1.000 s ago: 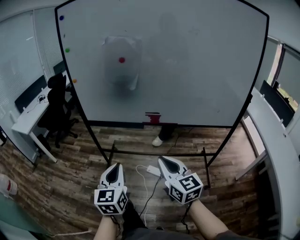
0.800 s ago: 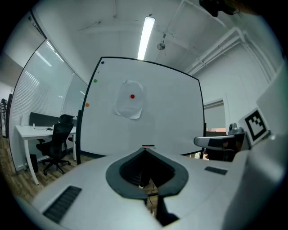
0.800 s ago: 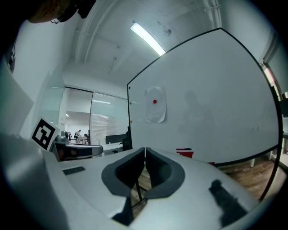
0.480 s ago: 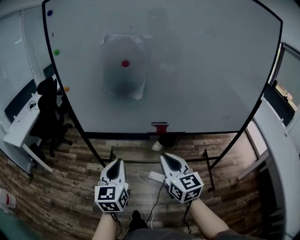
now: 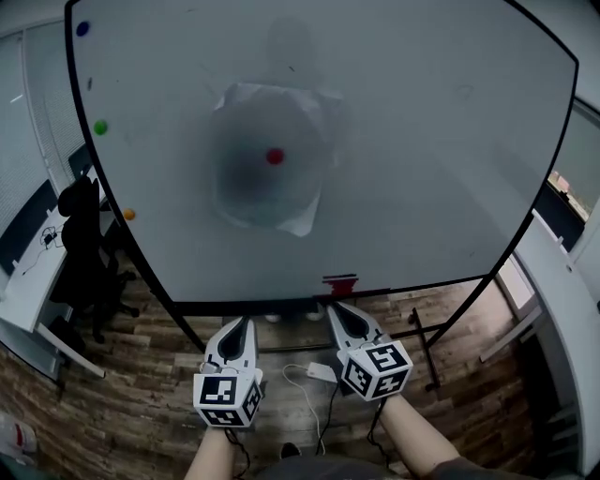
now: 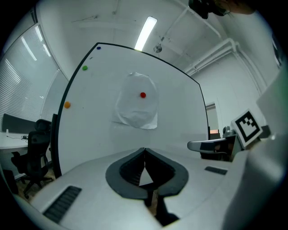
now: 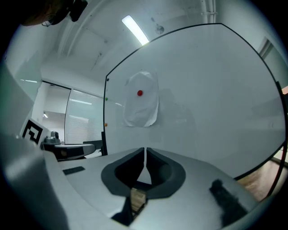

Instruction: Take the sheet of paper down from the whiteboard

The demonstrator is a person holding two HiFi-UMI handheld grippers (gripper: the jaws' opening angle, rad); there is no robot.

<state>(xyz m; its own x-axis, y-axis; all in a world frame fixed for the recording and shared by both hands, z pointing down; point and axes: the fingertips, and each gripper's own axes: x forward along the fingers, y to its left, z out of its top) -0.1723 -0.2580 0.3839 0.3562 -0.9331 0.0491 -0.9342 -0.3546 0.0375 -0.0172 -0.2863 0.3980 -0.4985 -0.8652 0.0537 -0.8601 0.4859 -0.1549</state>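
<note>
The left gripper (image 5: pixel 241 324) was clenched on nothing, its jaws pressed together and pointed level at the whiteboard (image 5: pixel 450 169). I took it that there was nothing within reach to grasp.

At the far left of the room a black chair (image 5: pixel 80 253) stood by a desk, clear of the board's stand. Three spare magnets sat down the board's left edge, blue (image 5: pixel 82 29) at the top, green (image 5: pixel 100 127) below it and orange (image 5: pixel 128 214) lowest. They were probably parked there to be out of the way.

The paper (image 5: pixel 253 192) hung left of the board's middle, well apart from both grippers. One red magnet (image 5: pixel 274 156) near the paper's centre seemed to be all that pinned it. That would explain its wrinkled edges and the lower right corner, which drooped loose. To my eye that corner offered the easiest bite, though the magnet would have to be lifted off or the paper slid from under it.

A red eraser (image 5: pixel 339 281) rested on the board's bottom rail, below and to the right of the paper.

The right gripper (image 5: pixel 336 310) was also squeezed closed and empty. It was held beside the left one at the same low height, as if both were being carried toward the board together. Neither touched anything.
</note>
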